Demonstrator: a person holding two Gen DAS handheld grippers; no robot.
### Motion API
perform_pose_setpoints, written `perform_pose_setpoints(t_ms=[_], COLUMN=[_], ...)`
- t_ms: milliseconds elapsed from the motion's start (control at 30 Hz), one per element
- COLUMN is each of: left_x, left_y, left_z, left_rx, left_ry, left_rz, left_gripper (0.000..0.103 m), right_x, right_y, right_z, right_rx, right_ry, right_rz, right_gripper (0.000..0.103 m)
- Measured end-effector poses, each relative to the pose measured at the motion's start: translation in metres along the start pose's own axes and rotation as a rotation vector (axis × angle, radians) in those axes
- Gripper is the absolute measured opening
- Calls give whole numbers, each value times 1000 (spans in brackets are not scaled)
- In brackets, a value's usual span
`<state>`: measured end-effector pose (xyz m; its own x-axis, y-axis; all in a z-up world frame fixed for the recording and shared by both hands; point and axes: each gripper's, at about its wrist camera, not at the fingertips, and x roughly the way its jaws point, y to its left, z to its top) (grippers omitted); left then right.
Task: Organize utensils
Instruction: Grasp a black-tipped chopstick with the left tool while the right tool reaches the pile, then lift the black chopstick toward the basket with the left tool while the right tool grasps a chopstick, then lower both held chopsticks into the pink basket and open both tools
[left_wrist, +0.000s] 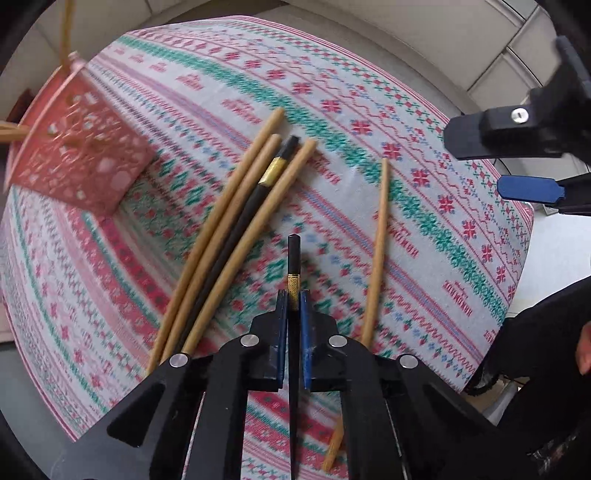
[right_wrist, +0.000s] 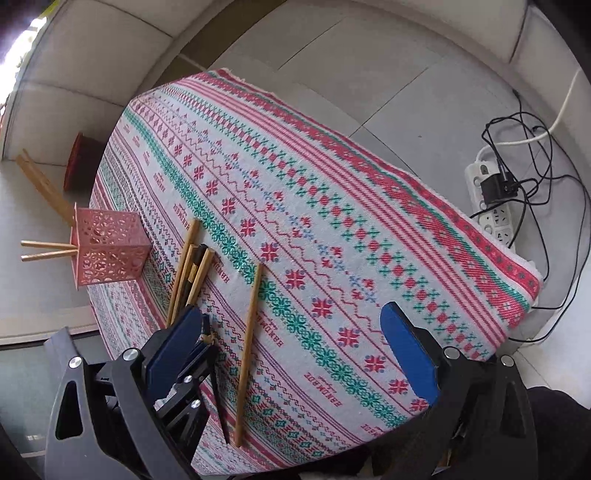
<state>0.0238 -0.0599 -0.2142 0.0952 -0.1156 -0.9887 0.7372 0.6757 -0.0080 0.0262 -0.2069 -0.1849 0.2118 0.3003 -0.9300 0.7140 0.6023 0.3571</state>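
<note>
Pinching a black chopstick (left_wrist: 293, 273) tight, the left gripper (left_wrist: 294, 295) points down at the patterned tablecloth (left_wrist: 369, 92), well apart from the pink holder (left_wrist: 81, 158); the right gripper (right_wrist: 295, 354) is wide open

The left gripper (left_wrist: 293, 295) is matte black plastic with angular linkage arms, triangular cut-outs and round silver screws at the pivots. Its jaws are narrow black bars faced with blue pads. The right gripper (right_wrist: 299, 343) has the same black frame, silver screws and broad blue pads. A dark sleeve (left_wrist: 546, 332) covers the person's arm.
</note>
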Motion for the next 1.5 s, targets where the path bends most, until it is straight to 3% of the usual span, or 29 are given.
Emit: perform_pose_setpoints(t_ms=[267, 300, 400, 500, 633, 767, 967, 1233, 1500], left_x=[-53, -59, -76, -95, -129, -160, -205, -244, -294], left_y=[27, 30, 42, 60, 73, 81, 87, 102, 123], left_z=[-33, -36, -43, -38, -36, -39, -48, -52, -49], left_rx=[-99, -109, -140, -170, -202, -215, -258, -343, -482], left_ry=[-133, -148, -194, -247, -344, -431, -557, -675, -857], left_rz=[12, 15, 22, 23, 11, 7, 11, 27, 33], left_gripper=[6, 6, 6, 6, 6, 6, 6, 6, 6], right_x=[51, 50, 54, 53, 41, 1, -77, -159, -239], right_y=[46, 55, 71, 71, 57, 60, 76, 98, 145], right_z=[-11, -15, -26, -31, -29, -40, -62, -59, -44], right_rx=[-111, -145, -219, -225, -161, -237, -379, -395, -417], right_ry=[39, -10, -75, -113, -71, -108, -261, -387, -551], right_rz=[-139, -179, -265, -277, -132, -30, 43, 179, 357], right_gripper=[69, 50, 22, 10, 6, 6, 6, 6, 6])
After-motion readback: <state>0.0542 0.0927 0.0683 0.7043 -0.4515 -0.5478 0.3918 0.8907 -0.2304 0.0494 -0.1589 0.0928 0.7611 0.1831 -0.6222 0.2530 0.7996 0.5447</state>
